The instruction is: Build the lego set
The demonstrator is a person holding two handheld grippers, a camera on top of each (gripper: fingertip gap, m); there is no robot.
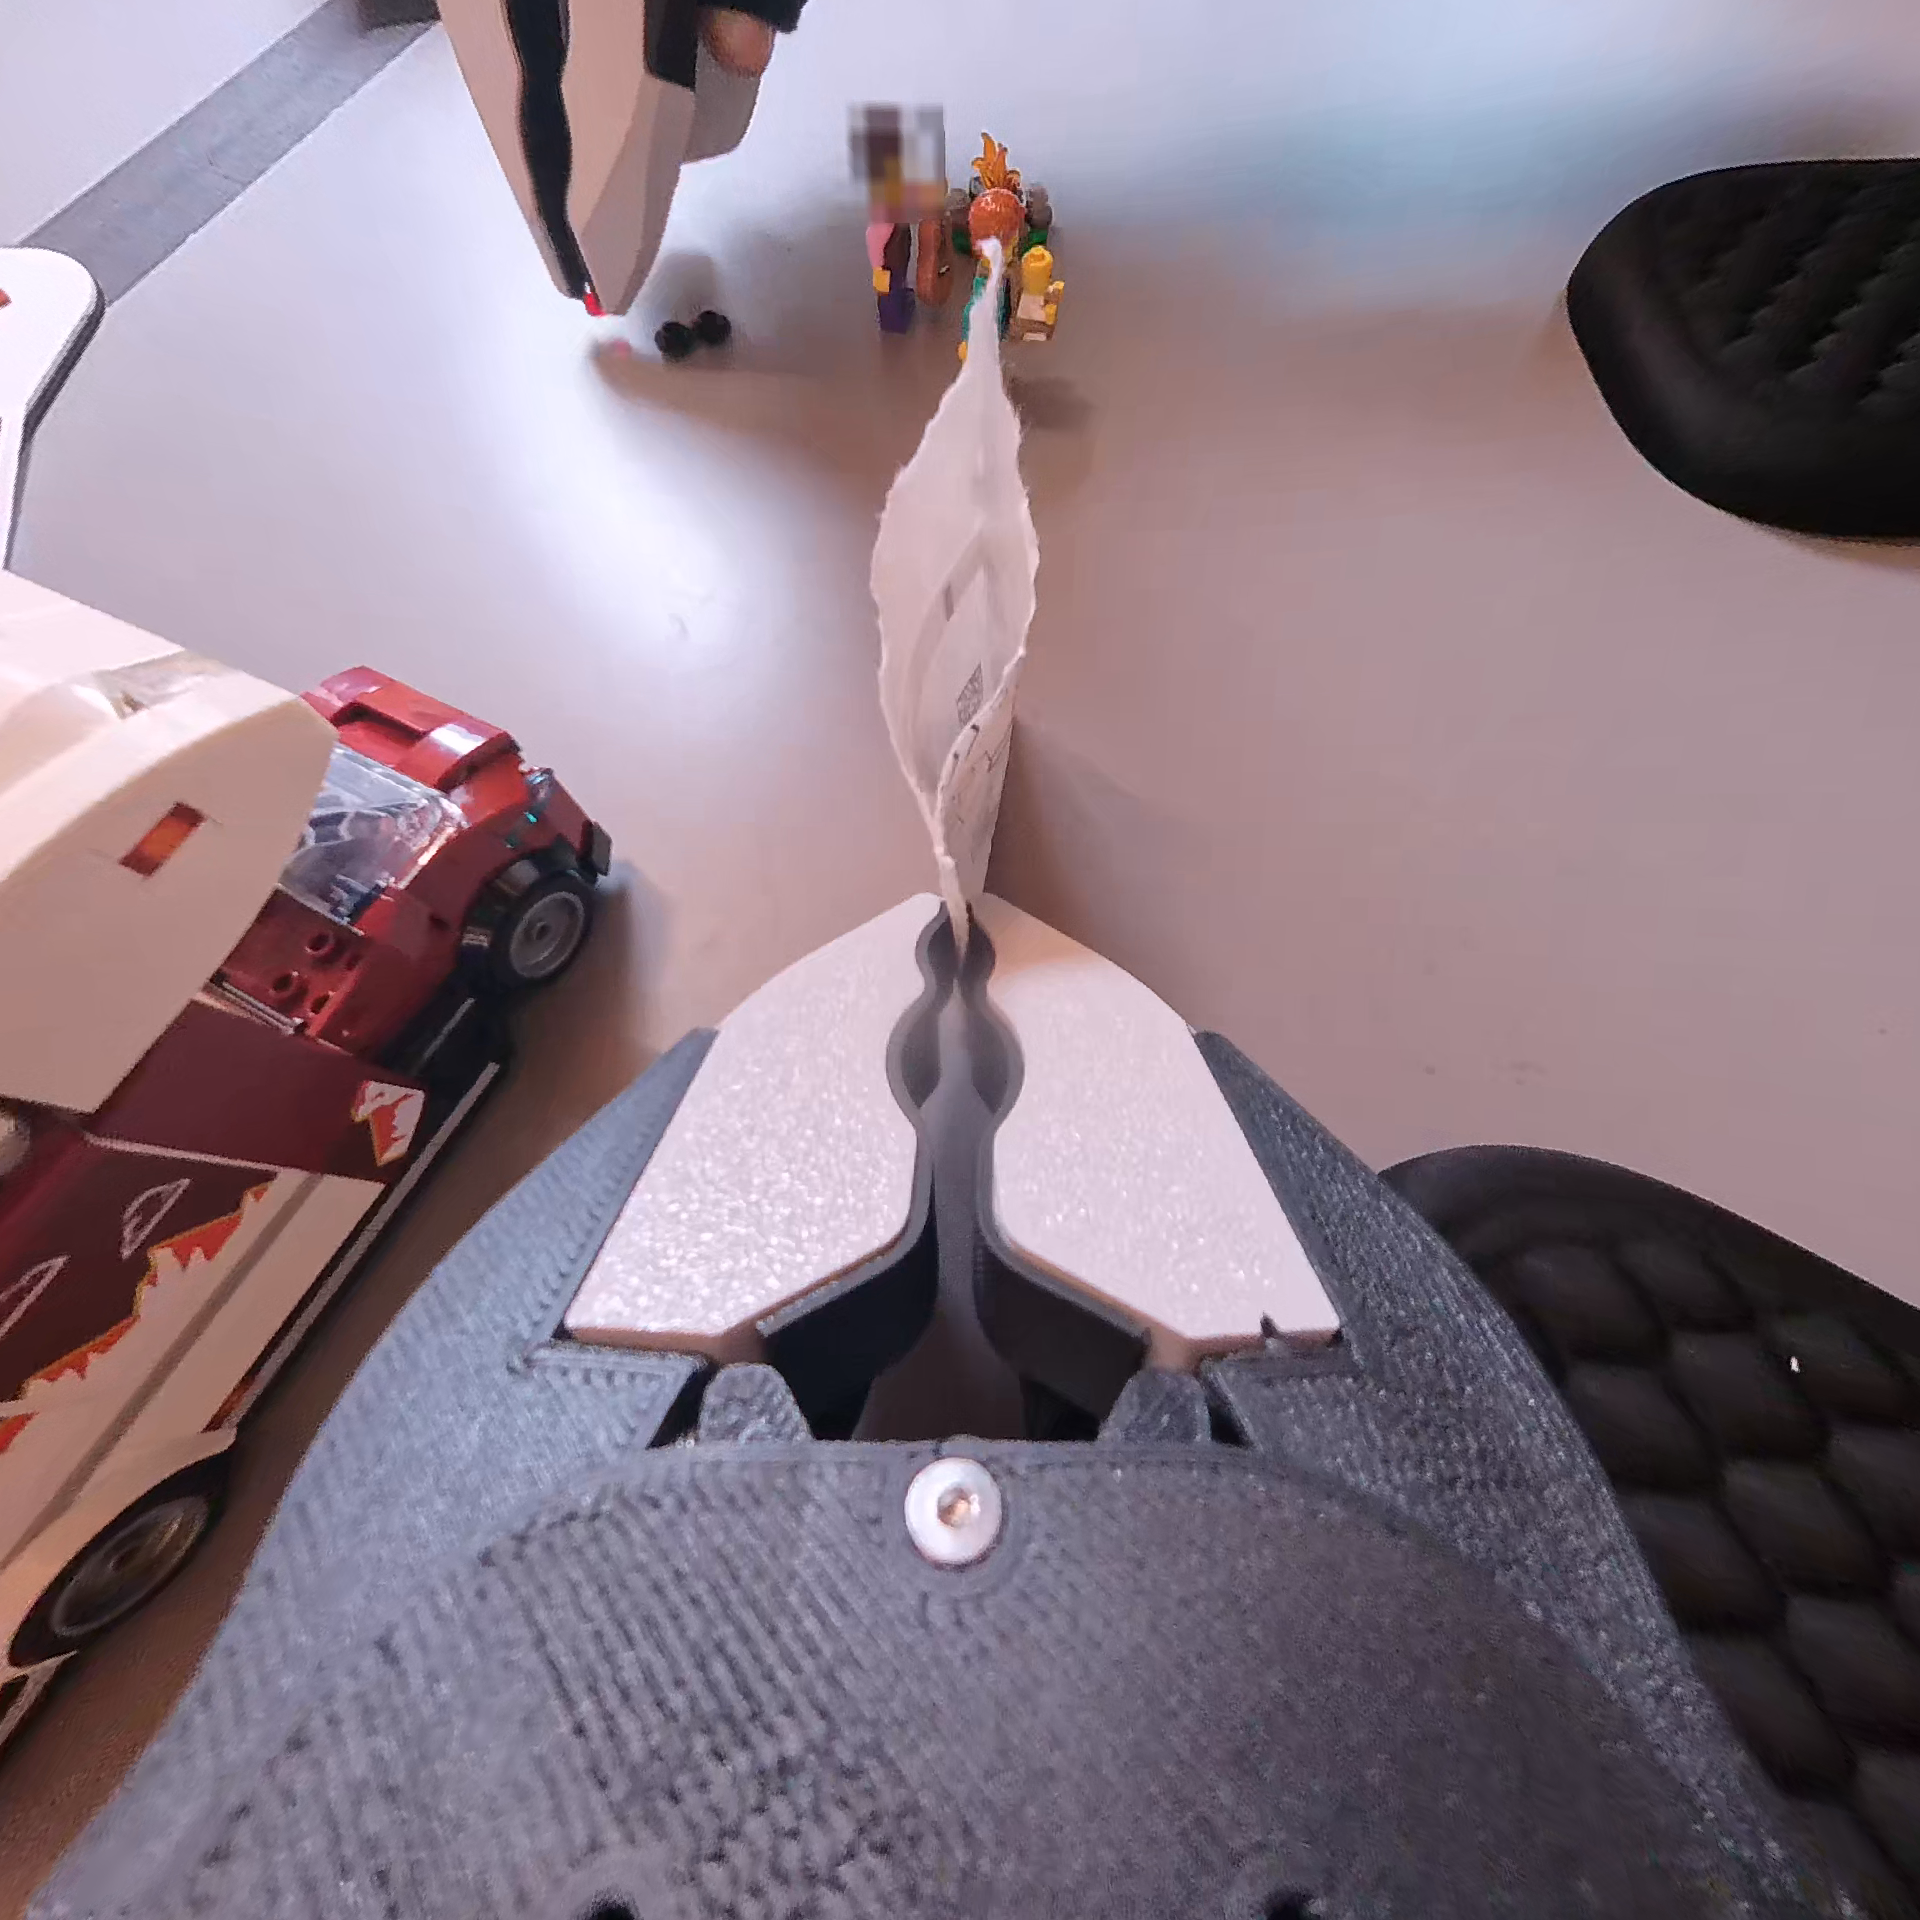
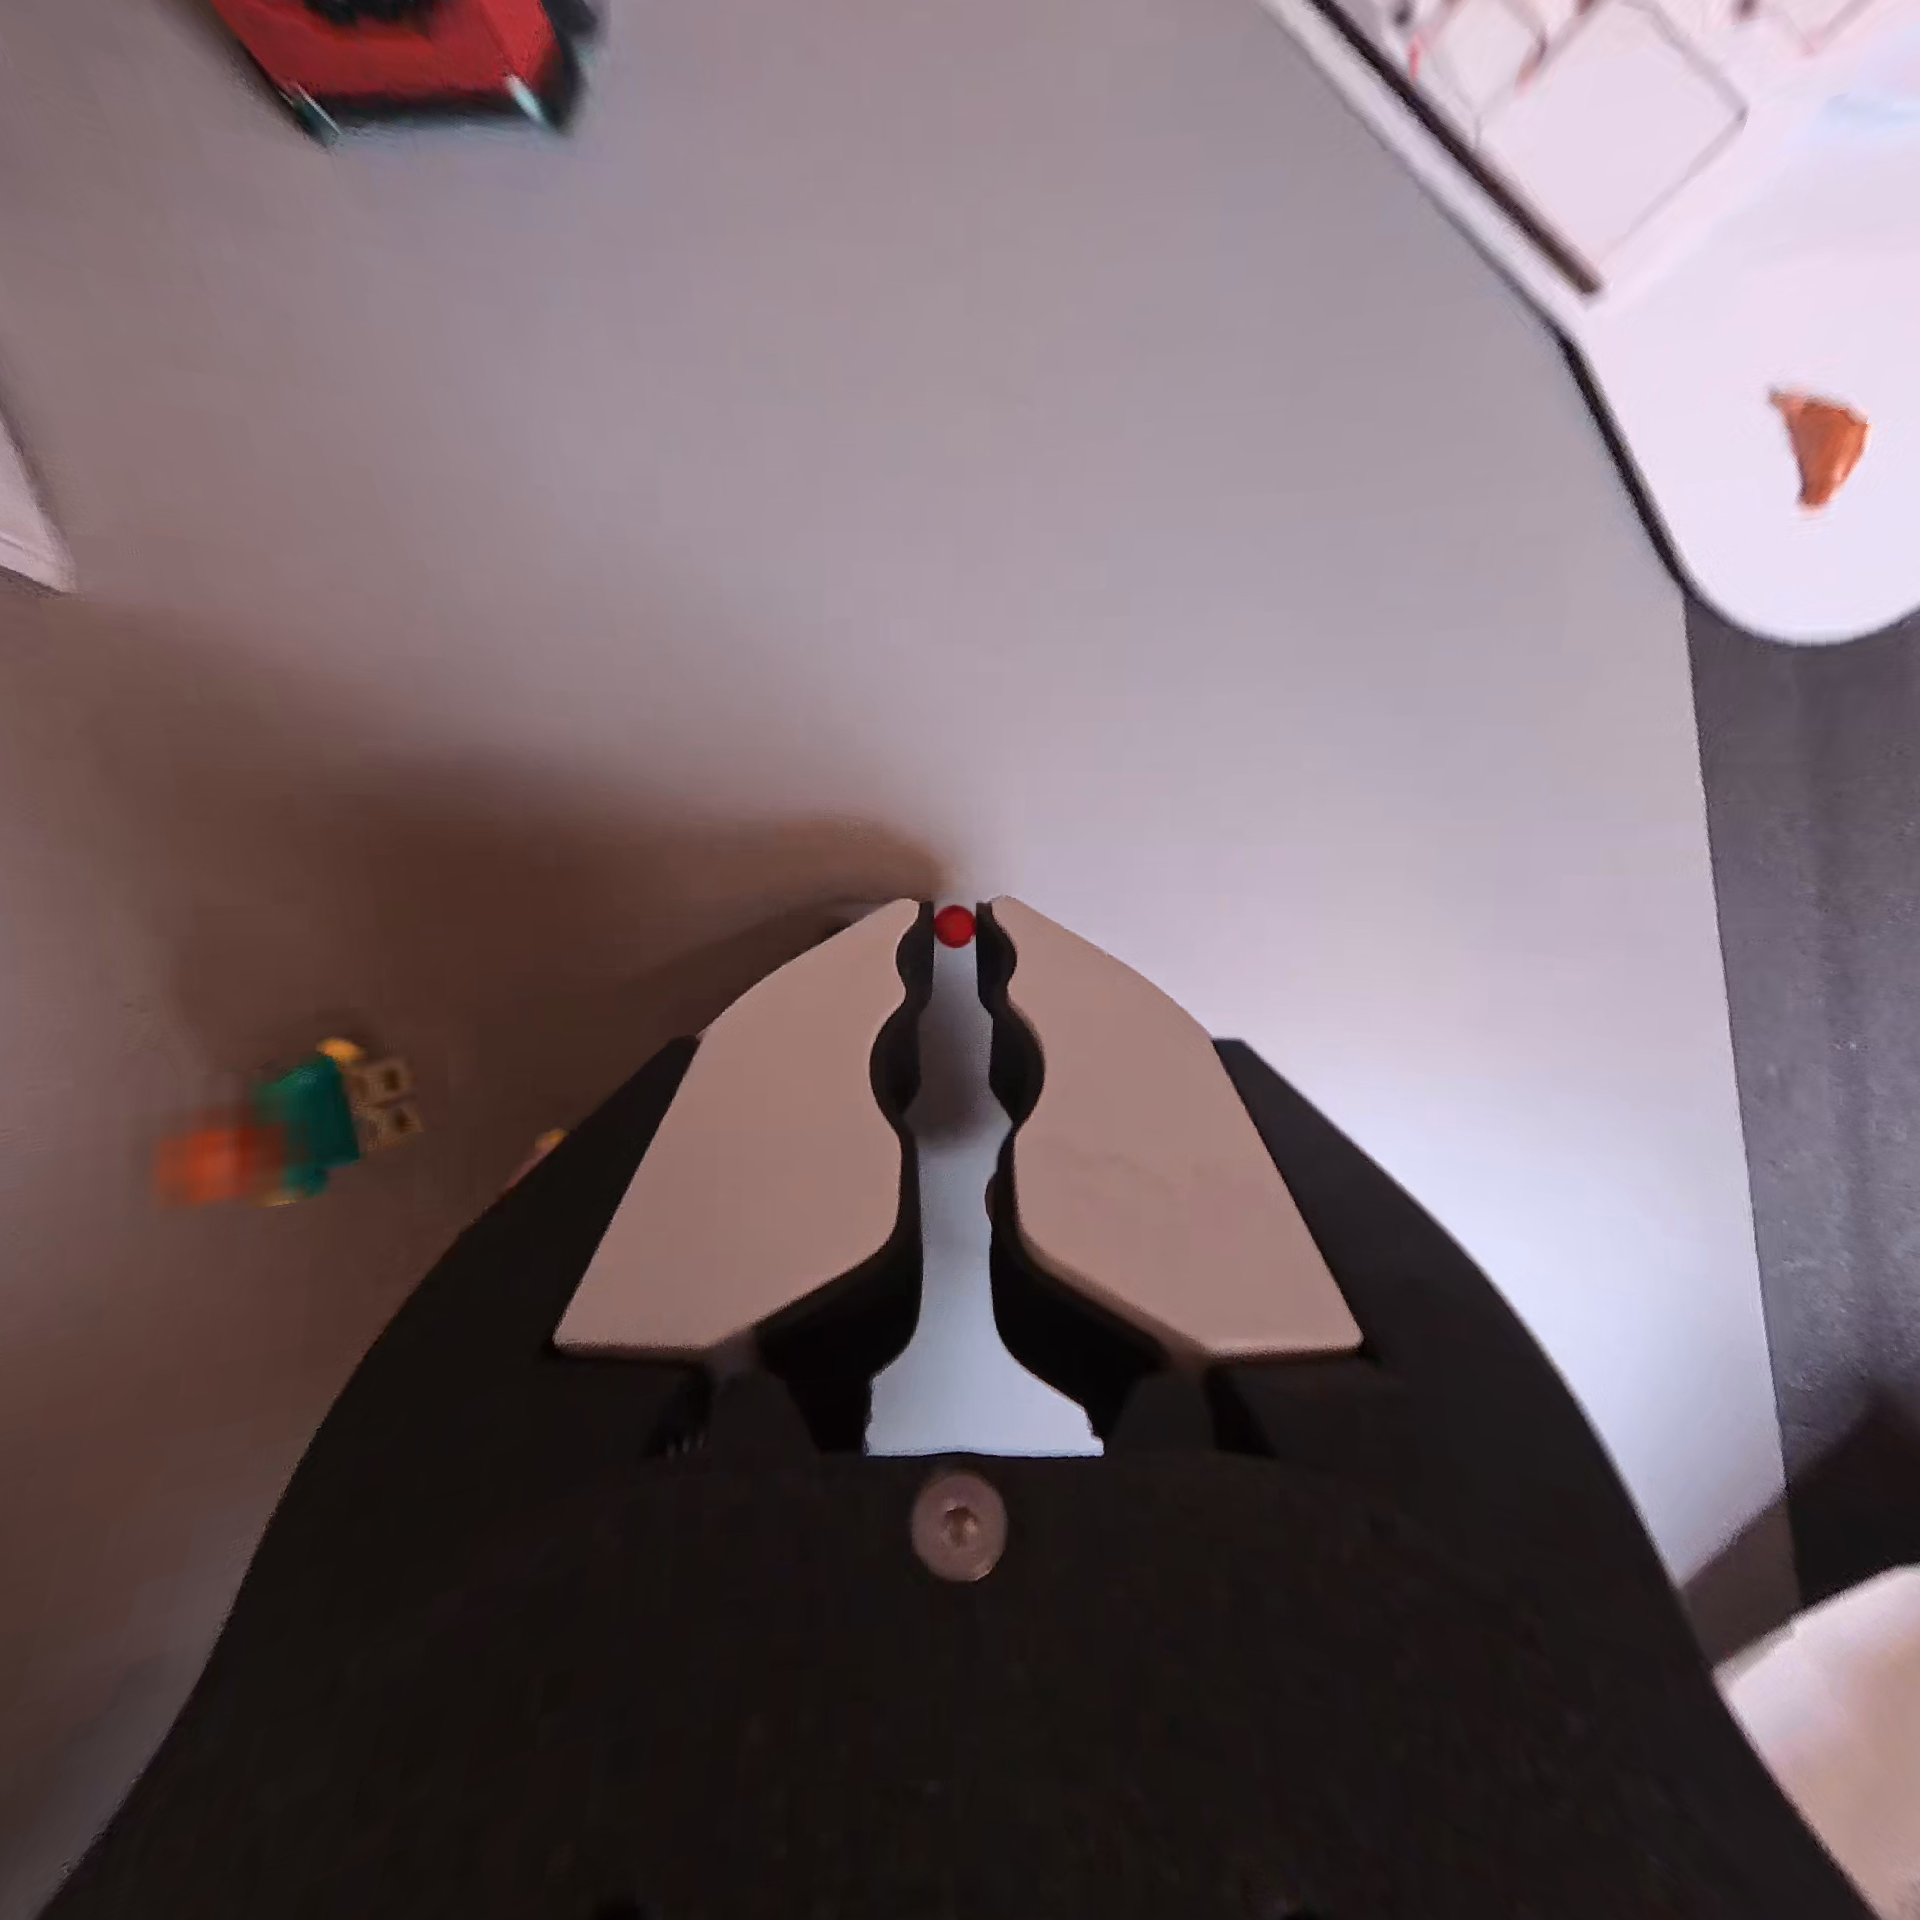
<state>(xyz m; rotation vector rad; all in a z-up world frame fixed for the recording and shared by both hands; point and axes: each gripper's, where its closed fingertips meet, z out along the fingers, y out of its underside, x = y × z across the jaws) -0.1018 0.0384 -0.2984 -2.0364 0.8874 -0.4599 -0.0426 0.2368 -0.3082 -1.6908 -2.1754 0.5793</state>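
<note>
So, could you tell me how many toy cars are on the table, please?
2: a red car at the left wrist view's left, and a white-and-maroon car beside it, nearer the camera. Others may lie outside the frame.

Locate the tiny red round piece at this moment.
The red piece sits between the right gripper fingertips, low over the pale table; the left wrist view shows it top left, beside two small black pieces.

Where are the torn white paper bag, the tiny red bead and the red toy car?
White paper bag [image 1: 956, 623], left wrist view: its bulging middle.
Red bead [image 2: 954, 926], right wrist view: its centre, between the fingertips.
Red toy car [image 1: 416, 831], left wrist view: its red bodywork.
</note>
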